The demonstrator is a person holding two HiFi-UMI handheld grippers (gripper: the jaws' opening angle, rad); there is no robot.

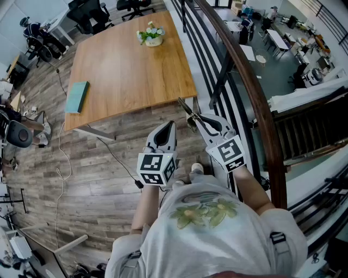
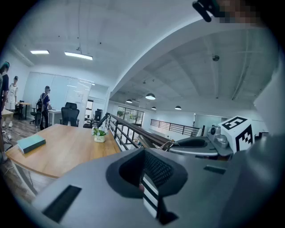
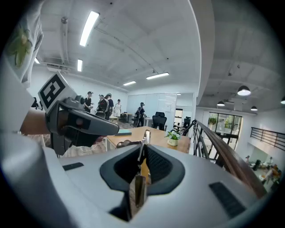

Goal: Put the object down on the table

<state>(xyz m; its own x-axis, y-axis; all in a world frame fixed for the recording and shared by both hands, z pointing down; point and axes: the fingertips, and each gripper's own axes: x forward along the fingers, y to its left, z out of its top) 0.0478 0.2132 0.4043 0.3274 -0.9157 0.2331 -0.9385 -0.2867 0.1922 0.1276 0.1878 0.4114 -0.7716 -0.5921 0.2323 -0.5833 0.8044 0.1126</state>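
Observation:
My right gripper (image 1: 200, 122) is shut on a thin metal object (image 1: 186, 110) that sticks out past its fingertips toward the wooden table (image 1: 125, 70). In the right gripper view the object (image 3: 143, 149) stands on edge between the jaws of the gripper (image 3: 141, 164). Its far tip points at the table (image 3: 156, 136). My left gripper (image 1: 168, 127) is beside it, jaws together and holding nothing; its own view shows the same shut gripper (image 2: 149, 178). Both grippers hang over the wood floor, short of the table's near edge.
On the table lie a teal book (image 1: 77, 96) at the left edge and a small potted plant (image 1: 151, 36) at the far side. A dark railing with a wooden handrail (image 1: 247, 81) runs along my right. A cable (image 1: 64, 163) trails on the floor. Office chairs (image 1: 89, 13) stand beyond the table.

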